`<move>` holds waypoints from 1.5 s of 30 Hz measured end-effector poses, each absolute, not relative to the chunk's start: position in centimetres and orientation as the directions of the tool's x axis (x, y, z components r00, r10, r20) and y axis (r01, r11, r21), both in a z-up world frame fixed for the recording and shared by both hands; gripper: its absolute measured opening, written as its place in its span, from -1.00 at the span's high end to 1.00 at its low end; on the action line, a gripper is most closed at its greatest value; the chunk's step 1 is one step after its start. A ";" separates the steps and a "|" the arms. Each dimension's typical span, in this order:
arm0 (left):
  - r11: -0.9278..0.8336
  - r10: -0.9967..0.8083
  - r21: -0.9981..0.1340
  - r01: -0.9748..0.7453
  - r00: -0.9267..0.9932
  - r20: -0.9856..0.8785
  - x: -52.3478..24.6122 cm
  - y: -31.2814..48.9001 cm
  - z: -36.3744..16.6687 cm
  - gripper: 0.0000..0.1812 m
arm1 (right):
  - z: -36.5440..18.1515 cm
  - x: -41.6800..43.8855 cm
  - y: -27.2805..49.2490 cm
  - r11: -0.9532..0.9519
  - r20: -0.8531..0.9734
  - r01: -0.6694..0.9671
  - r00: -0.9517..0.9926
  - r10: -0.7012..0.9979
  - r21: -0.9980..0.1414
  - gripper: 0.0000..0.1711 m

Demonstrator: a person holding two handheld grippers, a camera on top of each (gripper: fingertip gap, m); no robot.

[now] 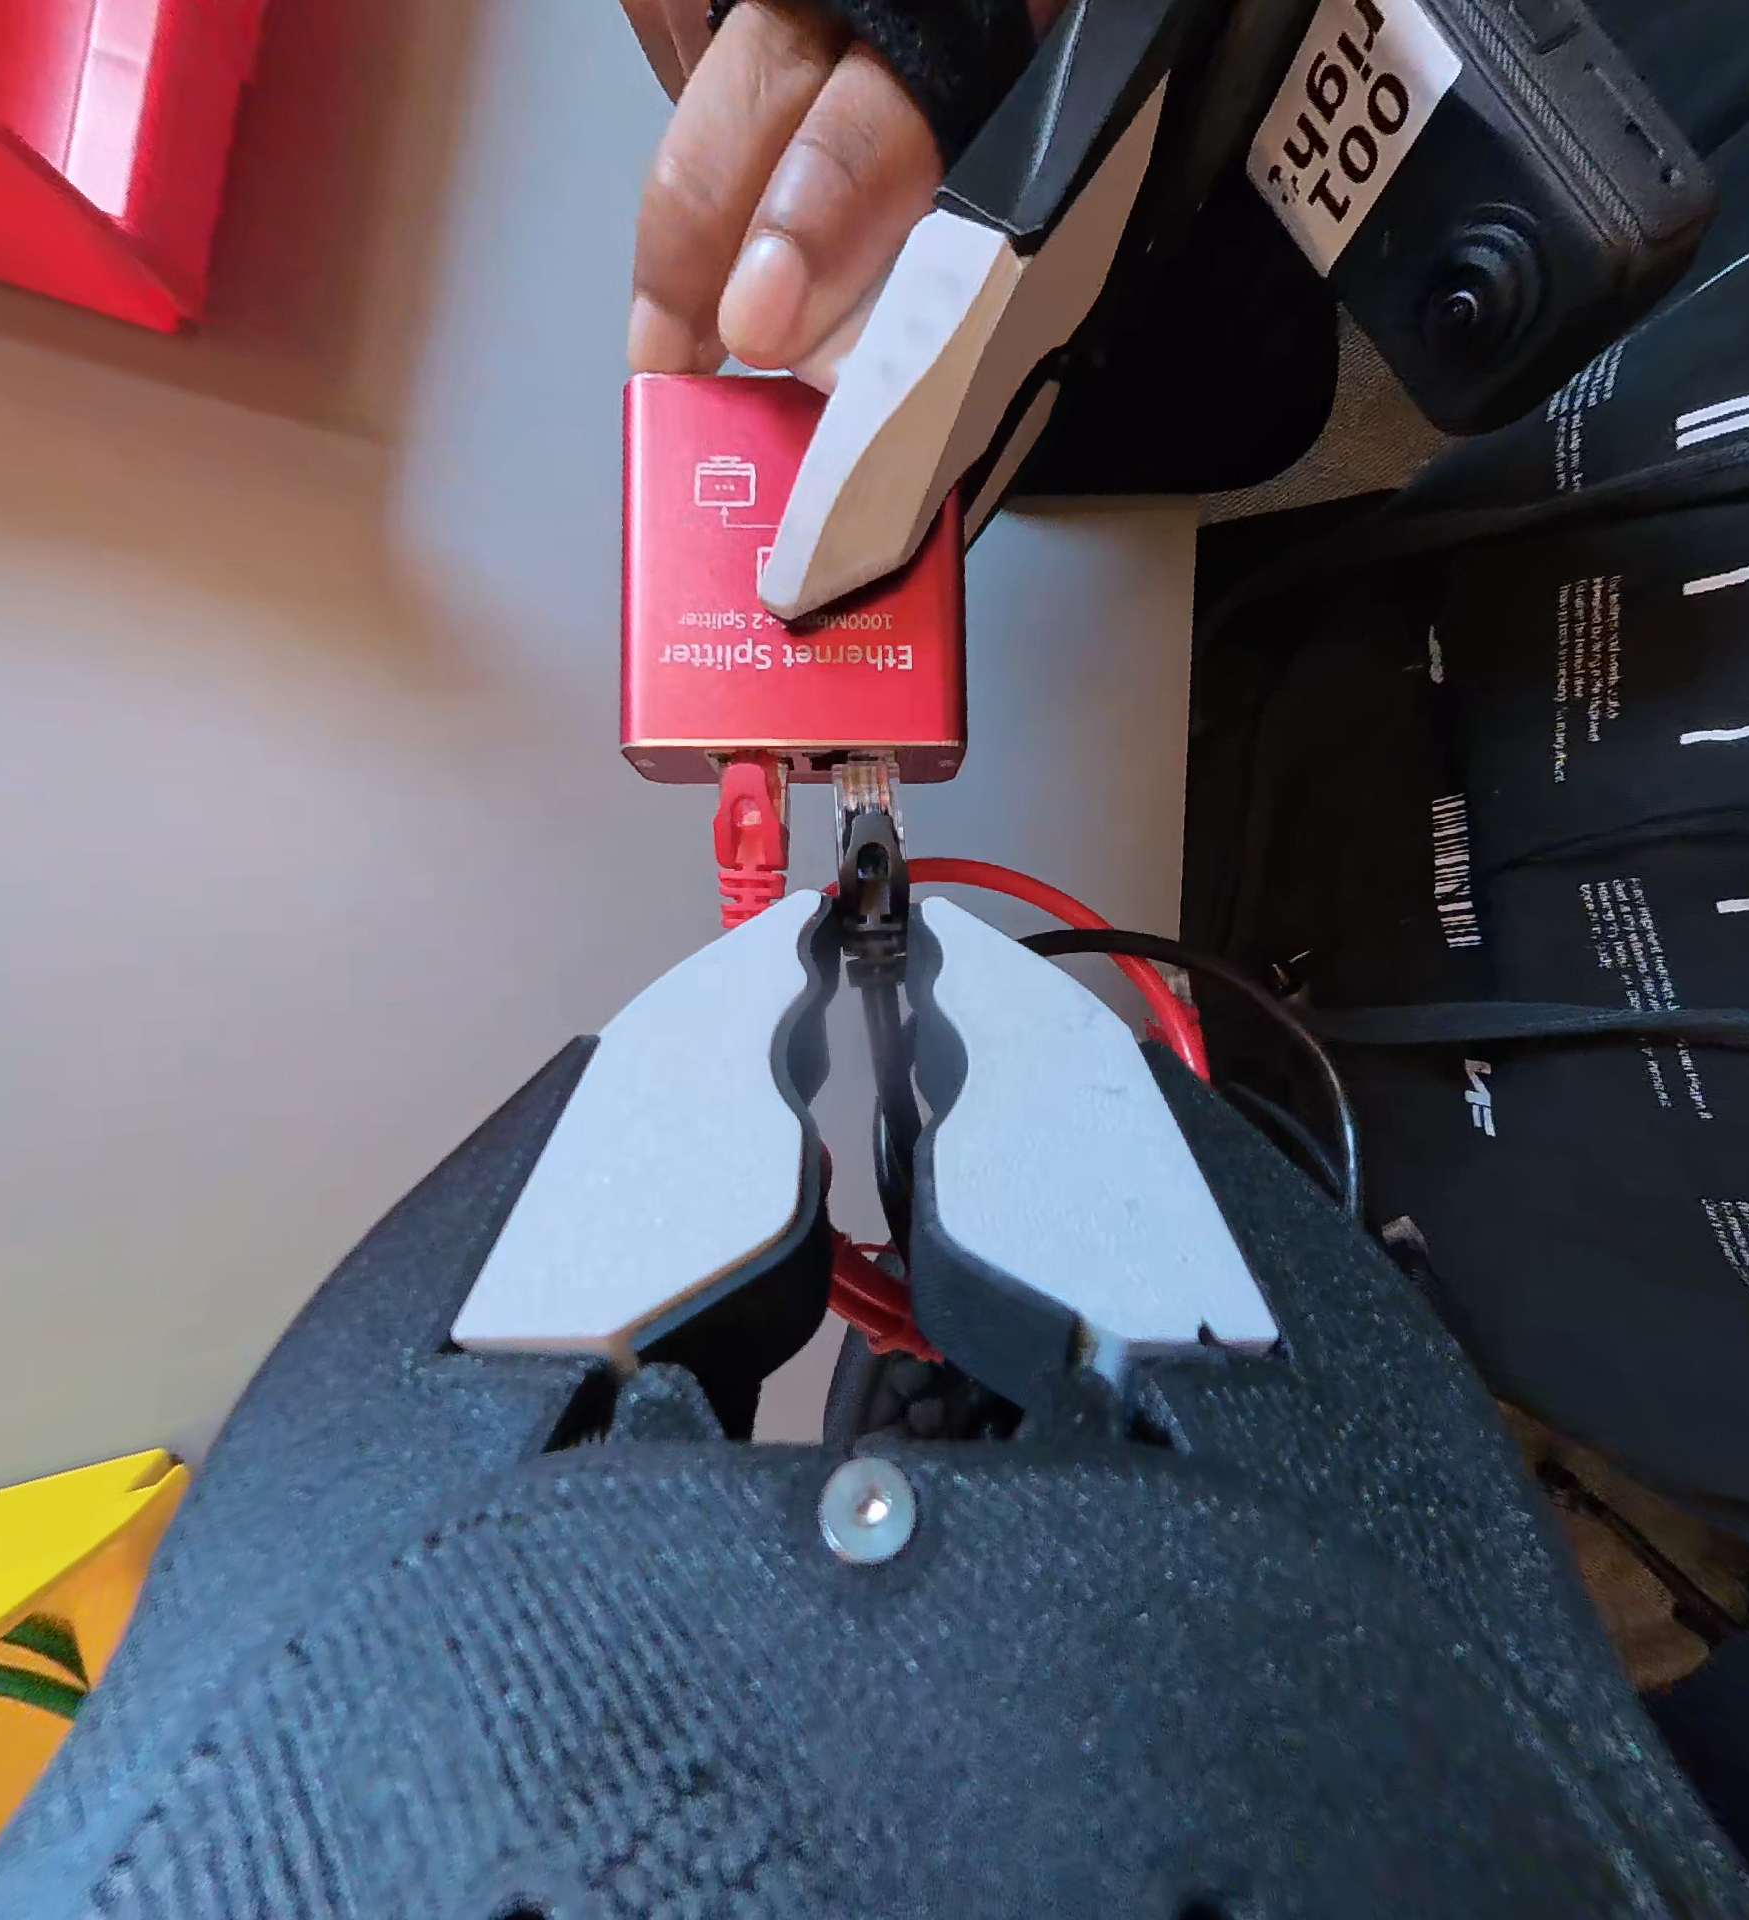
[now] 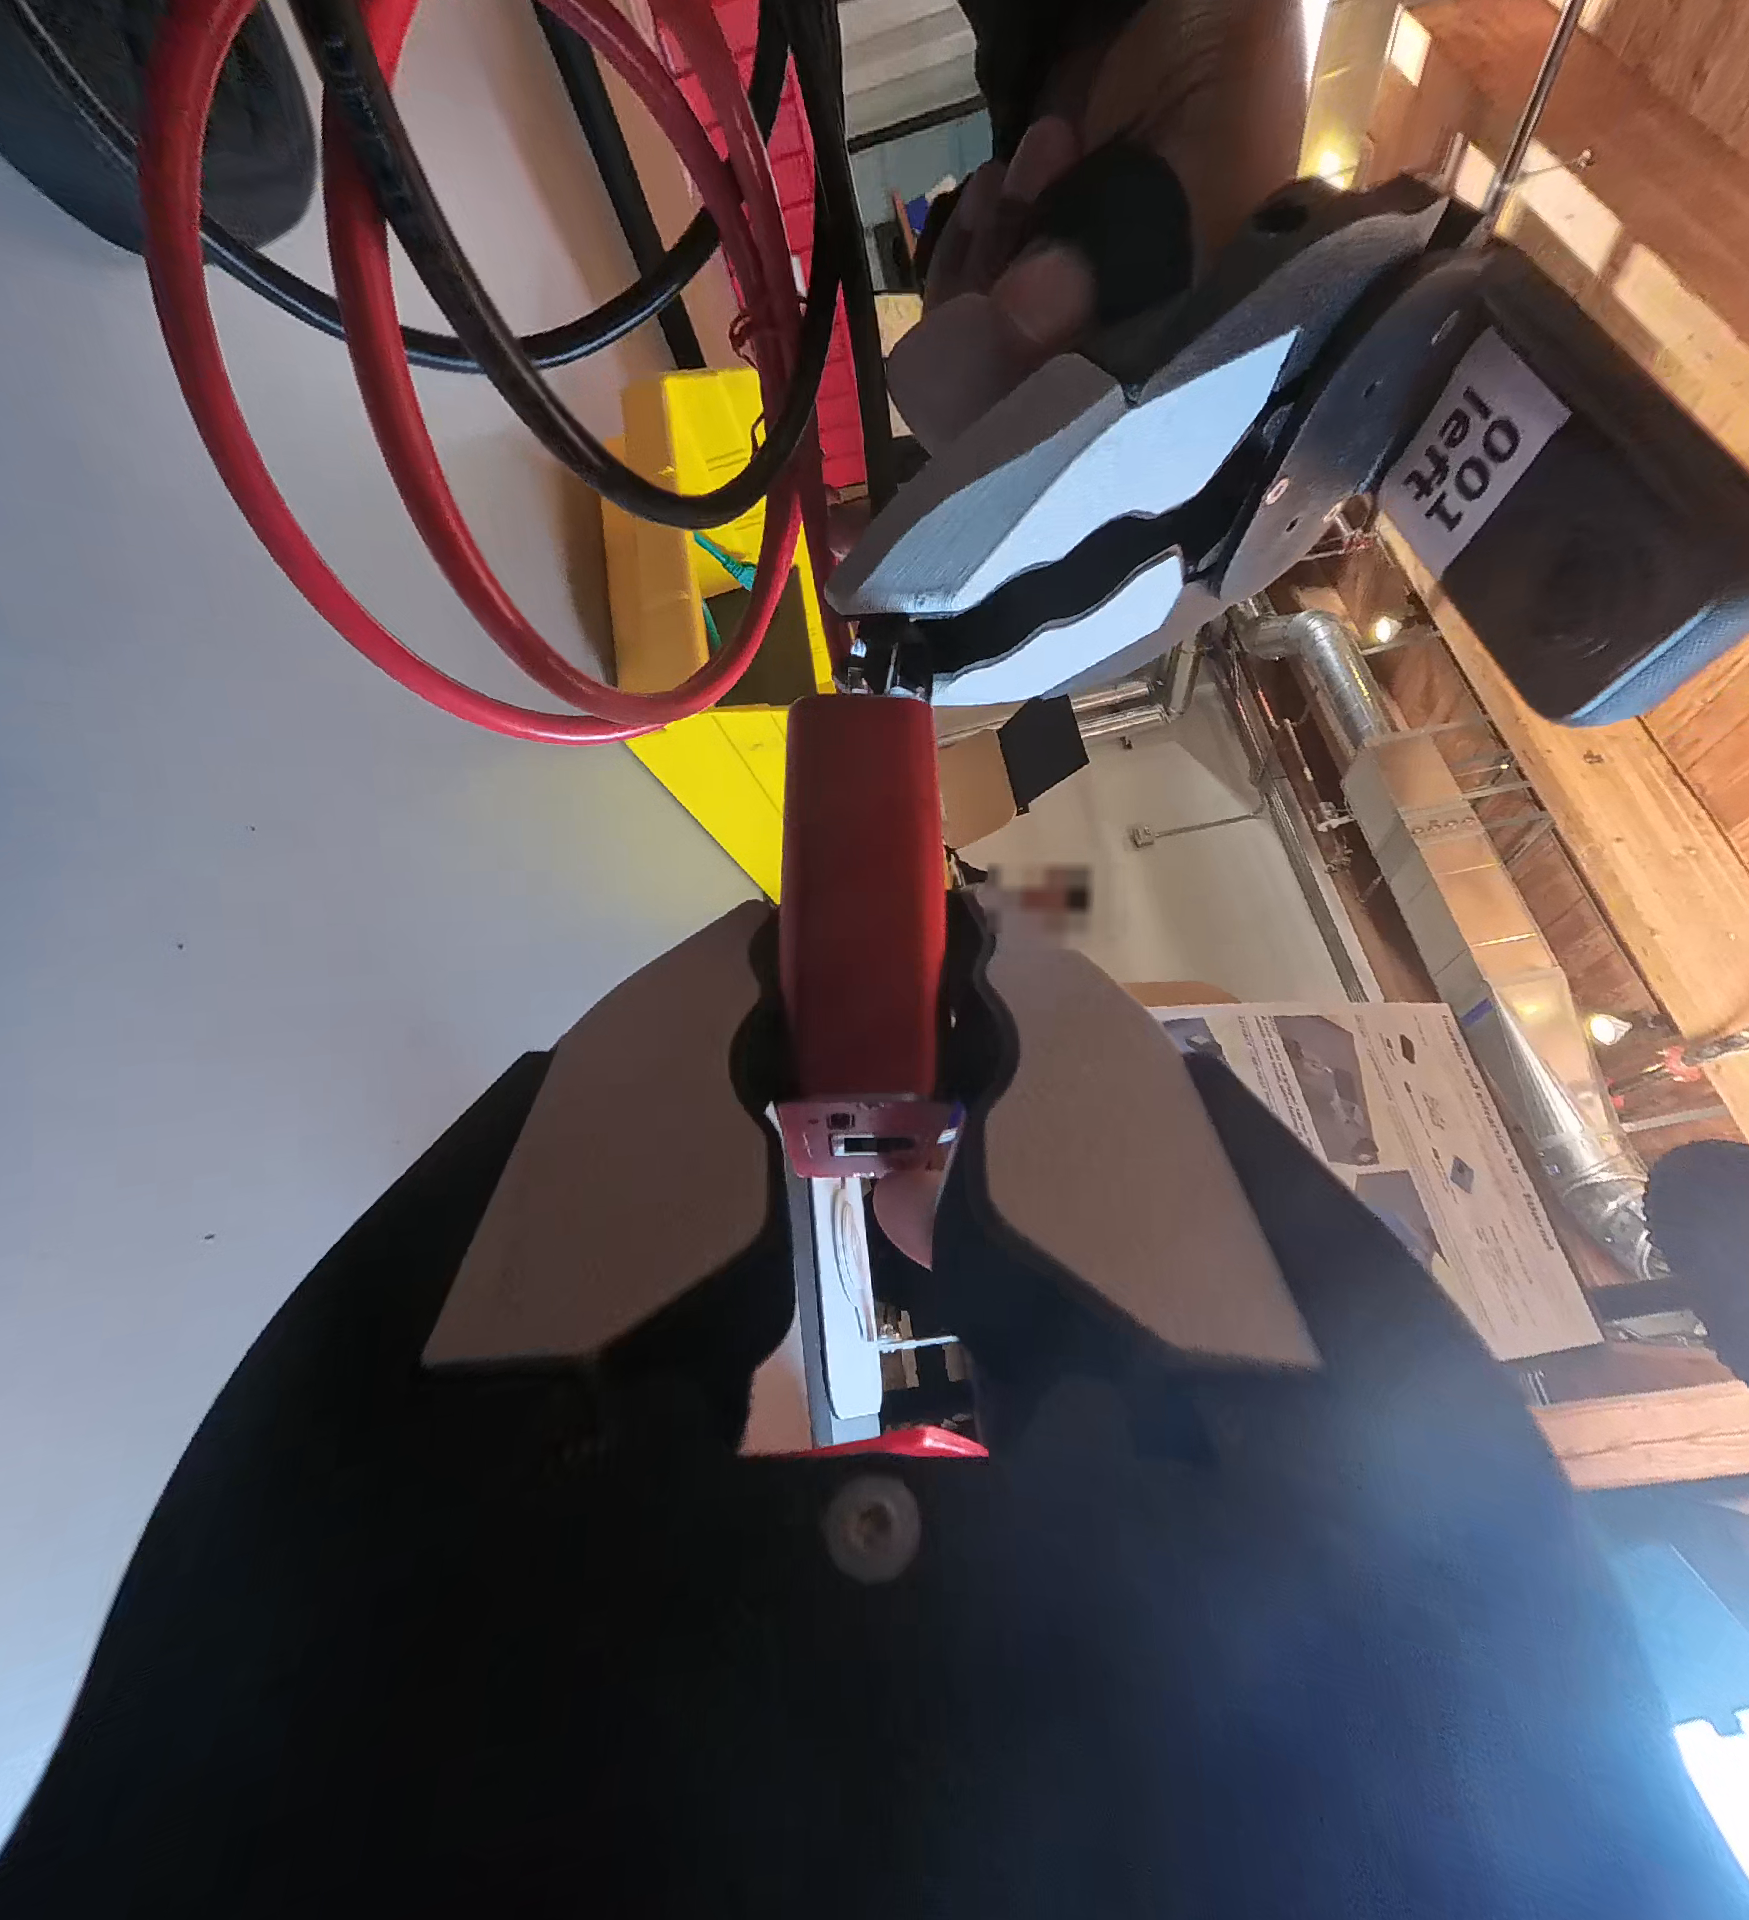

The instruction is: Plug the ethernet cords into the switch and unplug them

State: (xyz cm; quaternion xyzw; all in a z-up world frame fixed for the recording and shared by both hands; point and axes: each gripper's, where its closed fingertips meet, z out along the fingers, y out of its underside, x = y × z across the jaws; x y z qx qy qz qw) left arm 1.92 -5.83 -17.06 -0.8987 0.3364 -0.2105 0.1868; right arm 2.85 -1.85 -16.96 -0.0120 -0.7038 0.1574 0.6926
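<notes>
The red metal switch [image 1: 735, 582] is held in the air, ports facing my left gripper. My right gripper [image 2: 862, 997] is shut on the switch [image 2: 854, 883]; one of its fingers [image 1: 880, 457] lies across the switch's top in the left wrist view. A red cord's plug [image 1: 748, 826] sits in the left port. My left gripper [image 1: 872, 920] is shut on the black cord's plug [image 1: 870, 852], whose clear tip is at the mouth of the right port, mostly outside. In the right wrist view the left gripper [image 2: 901, 644] is at the switch's far end.
A white tabletop [image 1: 226, 831] lies behind. A red box [image 1: 70, 135] and a yellow box [image 1: 8, 1621] stand on it. A black bag [image 1: 1576, 831] is at the right. Red and black cable loops [image 2: 350, 468] hang near the switch. A hand [image 1: 766, 208] holds the right gripper. Left tips to right tips: about 5 cm.
</notes>
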 end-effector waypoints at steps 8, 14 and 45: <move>-0.688 -0.704 -0.448 -0.571 0.675 0.221 2.2 -6.2 -18.1 0.87 | -17.9 2.9 -2.8 0.953 0.976 -0.211 -0.070 0.206 -0.216 0.68; -0.629 -0.747 -0.534 -0.565 0.630 0.214 3.1 -6.5 -17.8 0.88 | -17.9 3.3 -3.3 0.937 0.967 -0.240 -0.085 0.240 -0.254 0.68; -0.332 -0.542 -0.653 -0.681 0.704 -0.458 0.2 -2.2 -16.0 0.59 | -18.2 -0.1 3.5 0.944 0.958 0.231 -0.107 0.266 -0.236 0.67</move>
